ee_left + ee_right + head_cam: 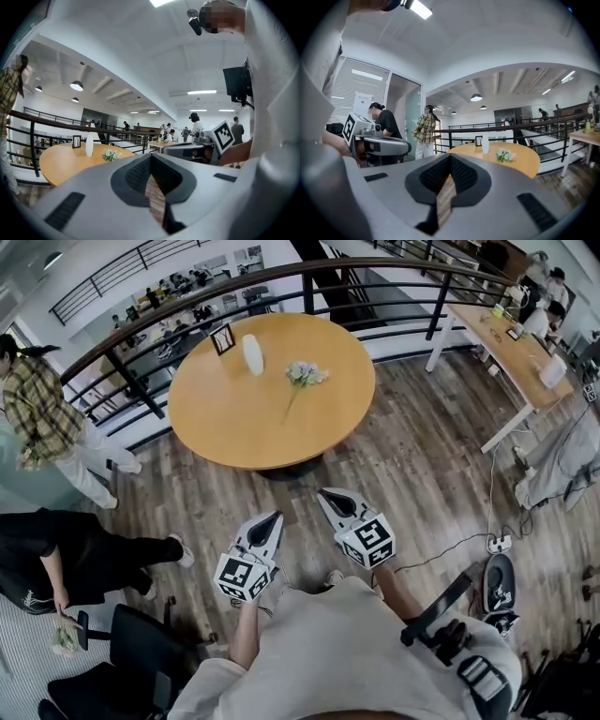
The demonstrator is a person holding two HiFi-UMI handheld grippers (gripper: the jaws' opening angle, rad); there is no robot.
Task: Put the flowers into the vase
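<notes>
Left gripper (275, 517) is hovering low in the middle of the head view, its jaws pressing together on nothing. Just to its right, the right gripper (324, 492) is doing the same, its jaws likewise meeting and empty. Both are pointing up the frame toward the round wooden table (225, 427), well apart from it. On that table a white vase (253, 354) is standing upright near the far edge, with a small picture frame (222, 338) standing just to its left. Right of the vase, the flowers (305, 374) are lying flat with their long axis running diagonally: blossoms are pointing to the upper right and the stem is trailing toward the lower left. Dark plank flooring (422, 456) is spreading around the table and a black railing (308, 294) is curving behind it. A person in a plaid shirt (36, 409) is standing at the far left, and a long white desk (506, 348) is sitting at the upper right.
</notes>
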